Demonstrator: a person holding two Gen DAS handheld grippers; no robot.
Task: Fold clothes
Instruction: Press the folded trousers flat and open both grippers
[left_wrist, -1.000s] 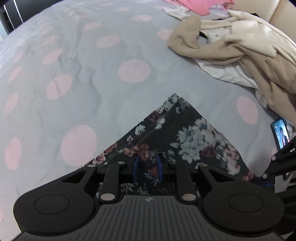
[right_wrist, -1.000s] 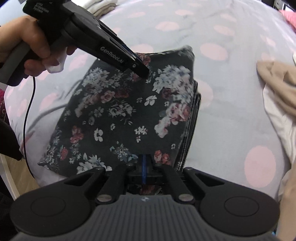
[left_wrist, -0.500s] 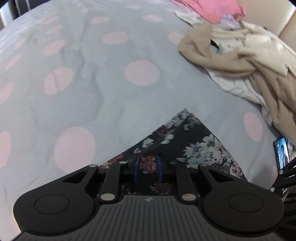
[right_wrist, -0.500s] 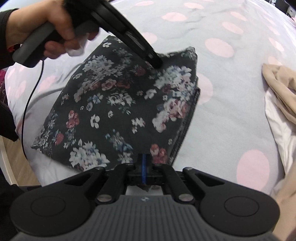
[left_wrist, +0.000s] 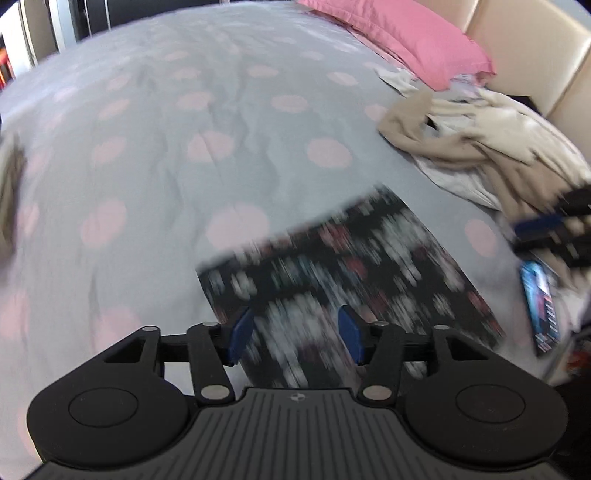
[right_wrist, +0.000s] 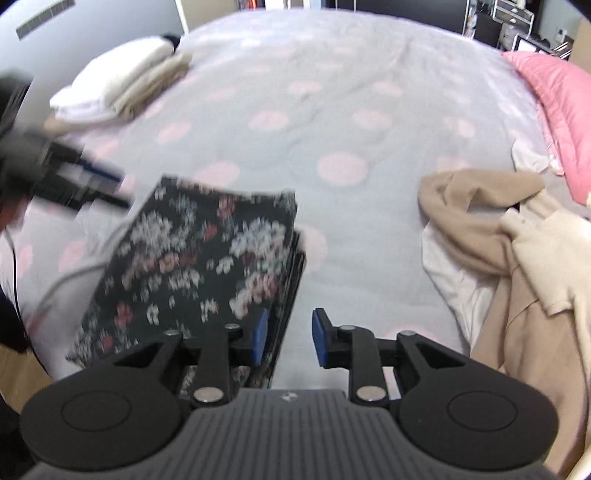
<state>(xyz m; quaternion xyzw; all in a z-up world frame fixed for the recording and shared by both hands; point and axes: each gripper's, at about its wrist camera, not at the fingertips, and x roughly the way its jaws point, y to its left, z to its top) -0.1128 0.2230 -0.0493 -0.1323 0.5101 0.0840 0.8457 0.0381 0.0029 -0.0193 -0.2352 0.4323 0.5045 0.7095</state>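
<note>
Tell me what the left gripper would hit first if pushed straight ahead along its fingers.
Probably the folded floral garment: it lies right beyond the open left gripper, on the spotted bedspread. Blur leaves depth uncertain.

A grey bed cover (left_wrist: 229, 122) with pale pink dots spreads across both views, creased in its middle. In the left wrist view a pink pillow (left_wrist: 413, 40) lies at about one o'clock, against a cream padded headboard (left_wrist: 532, 48). A phone (left_wrist: 540, 302) with a lit screen lies at four o'clock near the bed's edge. In the right wrist view dark shelving (right_wrist: 517, 26) stands beyond the bed at one o'clock.
</note>
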